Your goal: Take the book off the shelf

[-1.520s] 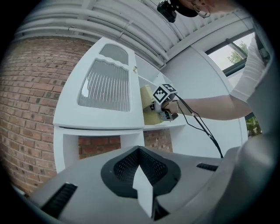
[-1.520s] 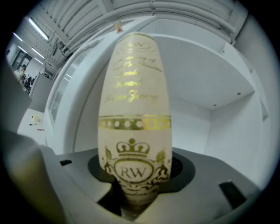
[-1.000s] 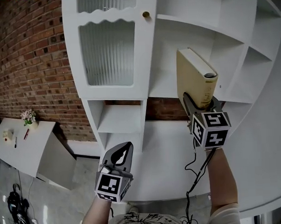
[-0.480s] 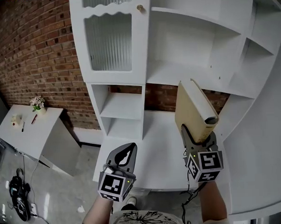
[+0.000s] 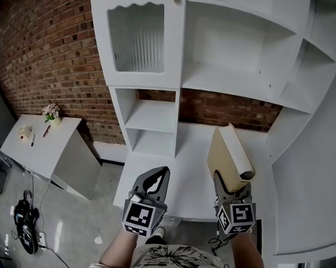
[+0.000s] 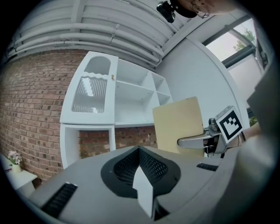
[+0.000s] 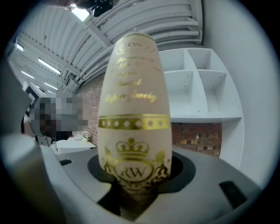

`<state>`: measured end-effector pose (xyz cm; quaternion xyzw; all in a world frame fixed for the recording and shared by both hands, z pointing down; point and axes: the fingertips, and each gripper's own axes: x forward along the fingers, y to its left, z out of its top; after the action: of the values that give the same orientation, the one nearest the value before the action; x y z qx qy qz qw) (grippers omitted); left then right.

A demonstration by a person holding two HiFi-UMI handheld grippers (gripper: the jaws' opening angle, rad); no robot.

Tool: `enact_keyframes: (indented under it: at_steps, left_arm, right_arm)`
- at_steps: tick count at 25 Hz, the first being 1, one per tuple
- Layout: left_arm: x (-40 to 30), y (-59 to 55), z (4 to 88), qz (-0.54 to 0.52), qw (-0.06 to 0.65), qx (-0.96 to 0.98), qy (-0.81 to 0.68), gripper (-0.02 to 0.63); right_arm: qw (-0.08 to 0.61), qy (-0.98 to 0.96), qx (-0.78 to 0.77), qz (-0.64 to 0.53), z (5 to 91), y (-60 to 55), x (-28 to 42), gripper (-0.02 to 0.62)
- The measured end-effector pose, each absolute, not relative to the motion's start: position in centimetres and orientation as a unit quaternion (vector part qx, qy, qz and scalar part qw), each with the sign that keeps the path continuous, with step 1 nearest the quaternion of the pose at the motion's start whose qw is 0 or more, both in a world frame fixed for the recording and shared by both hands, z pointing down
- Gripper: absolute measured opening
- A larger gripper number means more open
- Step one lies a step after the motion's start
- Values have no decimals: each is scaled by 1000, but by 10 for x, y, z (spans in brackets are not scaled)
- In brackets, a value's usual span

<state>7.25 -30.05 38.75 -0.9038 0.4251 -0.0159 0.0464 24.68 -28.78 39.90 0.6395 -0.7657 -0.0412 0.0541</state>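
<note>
A cream book (image 5: 227,157) with gold print on its spine stands upright in my right gripper (image 5: 232,184), whose jaws are shut on its lower end. It hangs over the white desk board (image 5: 180,163), well below the open shelf (image 5: 227,81) and clear of it. The spine (image 7: 134,109) fills the right gripper view, wedged between the jaws. From the left gripper view, the book's cover (image 6: 178,124) shows with the right gripper (image 6: 197,141) clamped on it. Low at the desk's front edge, my left gripper (image 5: 157,175) holds nothing, jaws together.
The white shelf unit (image 5: 156,112) has a ribbed glass door (image 5: 137,32) at the left and open cubbies below and to the right, against a brick wall (image 5: 53,58). A small white table (image 5: 38,150) with a flower pot (image 5: 51,112) stands at the left. Cables (image 5: 25,231) lie on the floor.
My right gripper has carried the book down and back from shelf level toward the desk's front edge. The left gripper has stayed shut and near the same place.
</note>
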Motion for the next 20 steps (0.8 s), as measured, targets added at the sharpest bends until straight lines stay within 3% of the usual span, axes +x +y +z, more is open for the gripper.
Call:
enact_keyframes:
  at_steps: [20]
  left_arm:
    - [70,-313,393,-19,45,-904,425,5]
  right_arm:
    - [64,-766,639,-27,409,-293,240,229]
